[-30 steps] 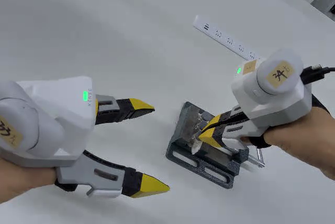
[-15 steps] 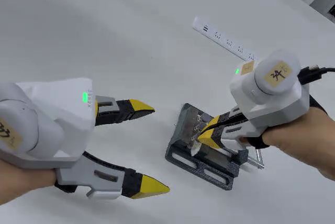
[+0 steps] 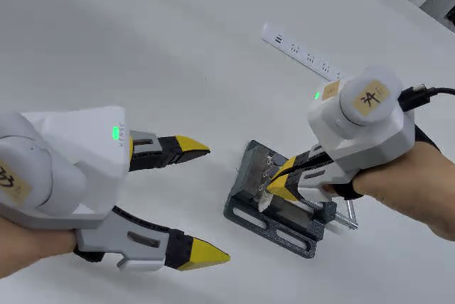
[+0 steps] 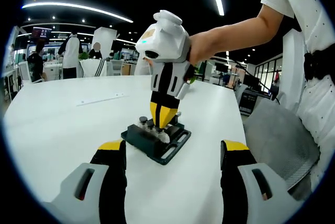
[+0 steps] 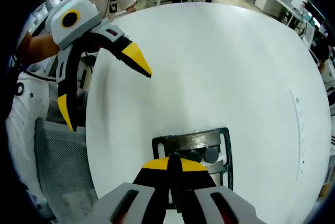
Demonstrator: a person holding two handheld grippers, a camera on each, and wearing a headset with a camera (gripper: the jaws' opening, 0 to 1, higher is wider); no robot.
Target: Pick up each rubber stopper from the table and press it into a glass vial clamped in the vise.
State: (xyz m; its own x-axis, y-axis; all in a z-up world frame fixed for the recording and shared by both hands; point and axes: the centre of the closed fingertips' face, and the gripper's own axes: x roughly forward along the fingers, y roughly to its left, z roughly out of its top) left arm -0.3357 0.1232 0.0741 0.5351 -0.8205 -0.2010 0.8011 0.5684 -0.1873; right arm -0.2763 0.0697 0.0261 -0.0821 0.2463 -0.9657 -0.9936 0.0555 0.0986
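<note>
Currently the right gripper (image 3: 274, 187) points steeply down, jaws nearly together over the vise (image 3: 250, 213), where stoppered vials (image 5: 209, 154) stand upright; what it grips, I cannot tell. The left gripper (image 3: 213, 201) hovers beside, spread wide, empty.

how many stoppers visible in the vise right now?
2. Both sit in the vise, side by side just past the right gripper's shut tips: one stopper next to the tips, another stopper beside it. More may be hidden under the gripper.

White table (image 3: 142, 34), dark vise (image 3: 243, 213) on it, white power strip (image 3: 298, 50) nearby
</note>
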